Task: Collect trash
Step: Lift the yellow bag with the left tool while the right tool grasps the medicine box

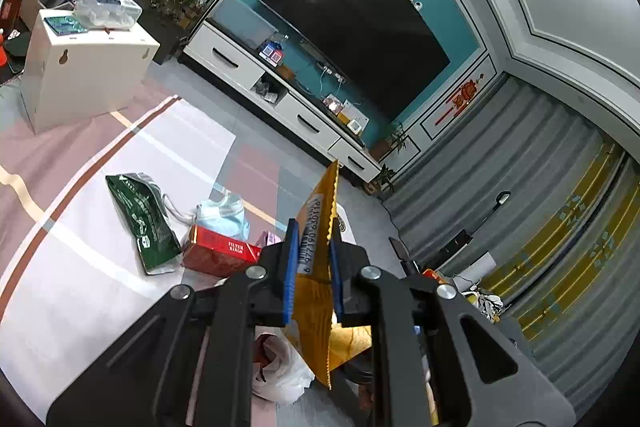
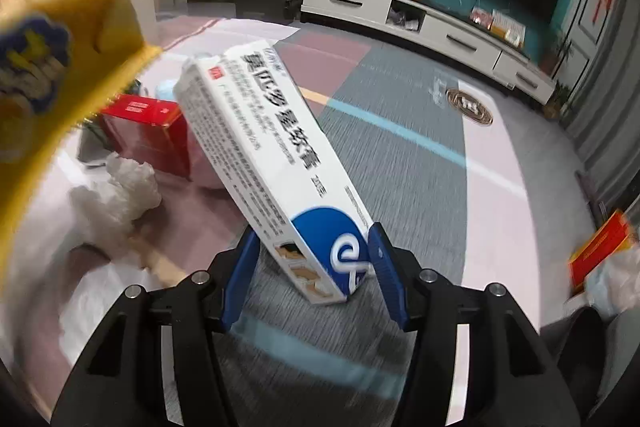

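Above the patterned floor mat (image 2: 400, 155), my left gripper (image 1: 313, 259) pinches a yellow wrapper (image 1: 316, 223); my right gripper (image 2: 312, 267) clamps a white ointment box (image 2: 272, 163).

Your patterned floor mat (image 1: 100, 267) is carrying | green pouch (image 1: 142, 223) at 9 o'clock | red carton (image 1: 220, 253) touching it | blue mask (image 1: 224, 213) behind

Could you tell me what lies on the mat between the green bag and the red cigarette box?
Nothing lies between them: in the left wrist view the green bag and red cigarette box appear to touch.
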A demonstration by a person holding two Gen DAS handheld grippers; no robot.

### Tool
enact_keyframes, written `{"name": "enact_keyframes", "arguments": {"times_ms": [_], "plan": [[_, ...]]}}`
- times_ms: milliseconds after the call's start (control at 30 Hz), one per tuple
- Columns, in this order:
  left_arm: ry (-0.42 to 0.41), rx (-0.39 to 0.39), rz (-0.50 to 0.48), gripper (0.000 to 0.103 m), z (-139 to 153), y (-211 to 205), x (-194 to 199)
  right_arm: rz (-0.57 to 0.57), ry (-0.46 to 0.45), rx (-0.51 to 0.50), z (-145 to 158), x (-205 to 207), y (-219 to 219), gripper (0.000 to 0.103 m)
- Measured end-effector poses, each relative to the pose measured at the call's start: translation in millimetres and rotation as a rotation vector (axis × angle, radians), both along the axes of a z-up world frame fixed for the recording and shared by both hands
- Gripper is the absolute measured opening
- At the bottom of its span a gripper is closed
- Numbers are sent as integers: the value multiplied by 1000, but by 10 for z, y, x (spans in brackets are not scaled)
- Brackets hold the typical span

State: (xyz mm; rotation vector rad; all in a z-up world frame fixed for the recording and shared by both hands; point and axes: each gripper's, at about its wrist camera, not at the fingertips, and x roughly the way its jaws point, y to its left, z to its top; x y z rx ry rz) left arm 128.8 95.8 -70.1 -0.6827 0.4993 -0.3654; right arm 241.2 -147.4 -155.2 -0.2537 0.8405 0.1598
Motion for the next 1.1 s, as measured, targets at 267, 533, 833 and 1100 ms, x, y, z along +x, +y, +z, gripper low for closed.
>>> {"name": "enact_keyframes", "arguments": {"times_ms": [267,533,833,1100], "plan": [[20,-11,-11,15,-52,-1,34,-30,1,-10,-71,91,-116,25],[1,24,-43,15,-6,-162,-29,-128,-51,132,244,-332,-493,17],[-38,116,-147,15,59,-628,-206,-248,-65,366,594,-1158,-899,17],[-77,286,-256,15,65,-1225,-411,-282,-97,403,630,-1535,-1137,17]]}}
